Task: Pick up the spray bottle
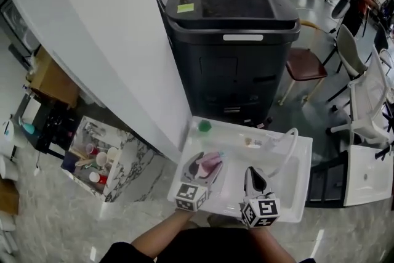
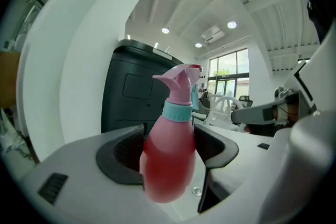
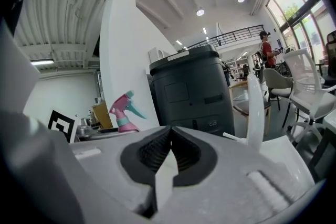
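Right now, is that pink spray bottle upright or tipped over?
Upright: the spray bottle stands between the fingers of the left gripper, trigger head uppermost.

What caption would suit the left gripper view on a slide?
Left hand-held gripper clamps a pink spray bottle, with a black machine behind it.

Left tongs (image 1: pixel 208 165) clamped, right tongs (image 1: pixel 254 173) together.

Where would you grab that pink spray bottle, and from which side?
Grip the rounded body of the spray bottle, below the teal collar, coming in level from its side. The bottle stands upright and its body is broad and even, while the trigger head juts out crookedly. The left tool has its jaws on either side of that body.
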A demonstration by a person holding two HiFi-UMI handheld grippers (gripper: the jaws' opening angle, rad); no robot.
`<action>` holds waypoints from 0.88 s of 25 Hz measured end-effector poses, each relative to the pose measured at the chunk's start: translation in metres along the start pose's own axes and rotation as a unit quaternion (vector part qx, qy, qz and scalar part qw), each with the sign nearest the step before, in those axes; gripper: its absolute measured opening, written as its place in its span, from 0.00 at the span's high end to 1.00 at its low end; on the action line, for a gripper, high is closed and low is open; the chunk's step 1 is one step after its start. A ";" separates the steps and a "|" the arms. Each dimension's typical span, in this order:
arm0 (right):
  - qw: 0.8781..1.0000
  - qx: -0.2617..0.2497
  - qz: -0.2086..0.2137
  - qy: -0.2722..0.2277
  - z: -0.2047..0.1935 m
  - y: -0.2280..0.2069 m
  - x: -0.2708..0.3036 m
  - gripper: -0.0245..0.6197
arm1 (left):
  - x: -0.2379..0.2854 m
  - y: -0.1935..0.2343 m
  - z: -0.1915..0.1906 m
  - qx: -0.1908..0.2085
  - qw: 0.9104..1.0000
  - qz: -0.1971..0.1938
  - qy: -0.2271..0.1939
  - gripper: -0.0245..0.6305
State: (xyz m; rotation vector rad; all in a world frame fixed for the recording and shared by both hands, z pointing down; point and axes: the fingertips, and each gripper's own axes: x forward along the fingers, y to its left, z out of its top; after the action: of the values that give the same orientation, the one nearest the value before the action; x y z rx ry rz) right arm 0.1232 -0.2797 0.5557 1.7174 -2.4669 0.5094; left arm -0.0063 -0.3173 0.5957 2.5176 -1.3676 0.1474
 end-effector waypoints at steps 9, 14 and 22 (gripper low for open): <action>0.999 -0.016 -0.021 -0.021 -0.014 0.063 -0.082 0.96 | -0.128 -0.044 0.025 0.031 0.998 -0.029 -0.049 0.49; 0.999 -0.019 -0.035 -0.030 -0.028 0.108 -0.138 0.96 | -0.198 -0.068 0.022 0.031 0.997 -0.046 -0.058 0.49; 0.997 -0.025 -0.067 -0.031 -0.054 0.153 -0.215 0.96 | -0.283 -0.099 0.001 0.037 0.996 -0.067 -0.049 0.49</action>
State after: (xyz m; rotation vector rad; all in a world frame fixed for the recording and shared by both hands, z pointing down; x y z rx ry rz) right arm 0.0537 -0.0226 0.5168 1.8893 -2.3620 0.3823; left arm -0.0788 -0.0379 0.5147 2.7018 -1.2433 0.0481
